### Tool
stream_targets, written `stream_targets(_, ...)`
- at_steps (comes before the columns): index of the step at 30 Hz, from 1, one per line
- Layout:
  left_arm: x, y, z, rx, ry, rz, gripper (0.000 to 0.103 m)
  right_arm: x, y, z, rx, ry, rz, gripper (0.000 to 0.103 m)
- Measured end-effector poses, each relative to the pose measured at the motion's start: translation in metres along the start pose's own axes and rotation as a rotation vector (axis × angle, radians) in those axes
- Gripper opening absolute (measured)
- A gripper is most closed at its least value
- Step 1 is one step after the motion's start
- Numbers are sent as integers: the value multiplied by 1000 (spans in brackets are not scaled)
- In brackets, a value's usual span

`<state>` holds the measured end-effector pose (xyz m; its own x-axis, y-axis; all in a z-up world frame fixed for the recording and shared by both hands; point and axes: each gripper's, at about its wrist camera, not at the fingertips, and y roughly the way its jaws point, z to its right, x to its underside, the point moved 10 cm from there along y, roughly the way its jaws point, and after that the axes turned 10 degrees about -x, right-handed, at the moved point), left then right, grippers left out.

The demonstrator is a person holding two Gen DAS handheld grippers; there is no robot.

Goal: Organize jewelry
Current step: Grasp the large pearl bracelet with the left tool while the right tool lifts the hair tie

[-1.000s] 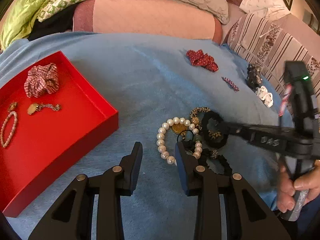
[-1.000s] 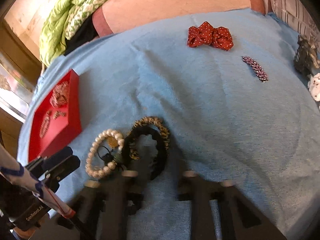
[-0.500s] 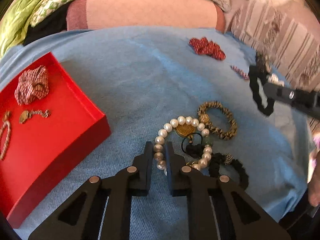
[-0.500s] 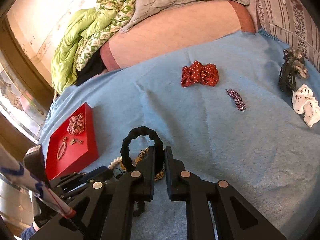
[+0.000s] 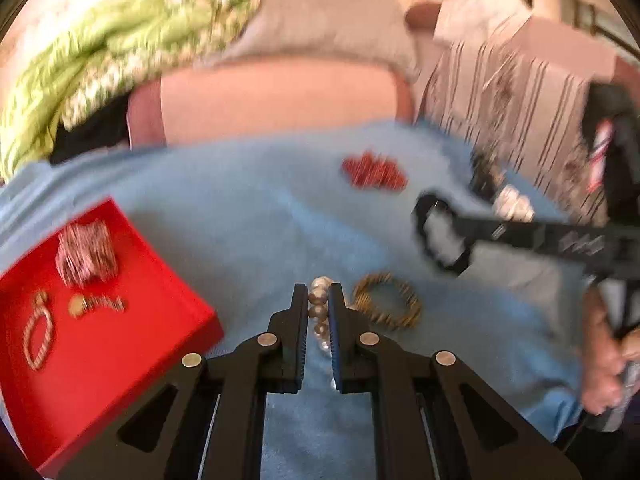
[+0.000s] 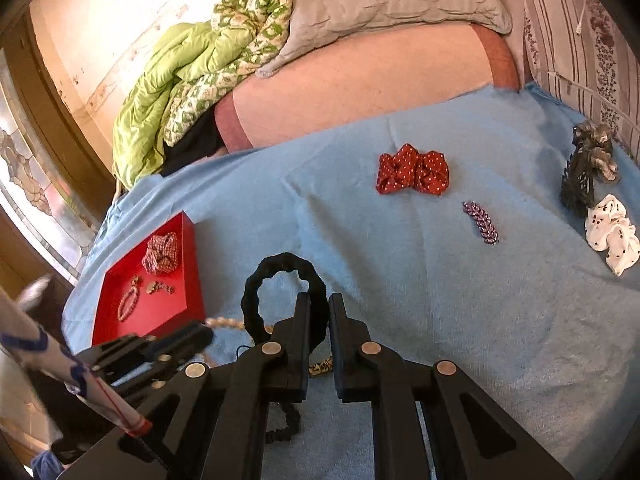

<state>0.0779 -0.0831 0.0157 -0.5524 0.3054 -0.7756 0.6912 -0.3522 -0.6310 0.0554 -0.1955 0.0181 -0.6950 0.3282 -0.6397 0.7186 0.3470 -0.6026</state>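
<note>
My left gripper (image 5: 319,293) is shut on a white pearl bracelet (image 5: 318,312), whose beads show between the pads and hang just above the blue blanket (image 5: 248,216). Left of it lies a red tray (image 5: 120,360) holding a checked scrunchie (image 5: 86,254), a pink bead bracelet (image 5: 38,338) and a gold pendant (image 5: 96,304). My right gripper (image 6: 319,305) is shut on a black scrunchie (image 6: 276,272) lifted clear of the blanket. The same black scrunchie (image 5: 438,236) hangs from the right gripper at the right of the blurred left wrist view.
A leopard-print bangle (image 5: 386,302) lies on the blanket. Further back are a red dotted scrunchie (image 6: 412,174), a purple hair clip (image 6: 480,222), a black claw clip (image 6: 580,176) and a white spotted scrunchie (image 6: 612,232). Pillows and a green quilt (image 6: 192,80) line the far side.
My left gripper closed on the pearl bracelet and raised it off the pile. The right gripper lifted the black scrunchie up and away from the other pieces.
</note>
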Motion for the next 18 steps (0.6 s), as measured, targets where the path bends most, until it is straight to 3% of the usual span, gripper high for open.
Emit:
stream_targets(5,-19,-23,-8,26,-35,92,9,-1,2,-4,-3,-16,2,10)
stream_targets(18,-30,-35,-60,-26,-119,108,9,2,11,-11,-3,-34,-12,10)
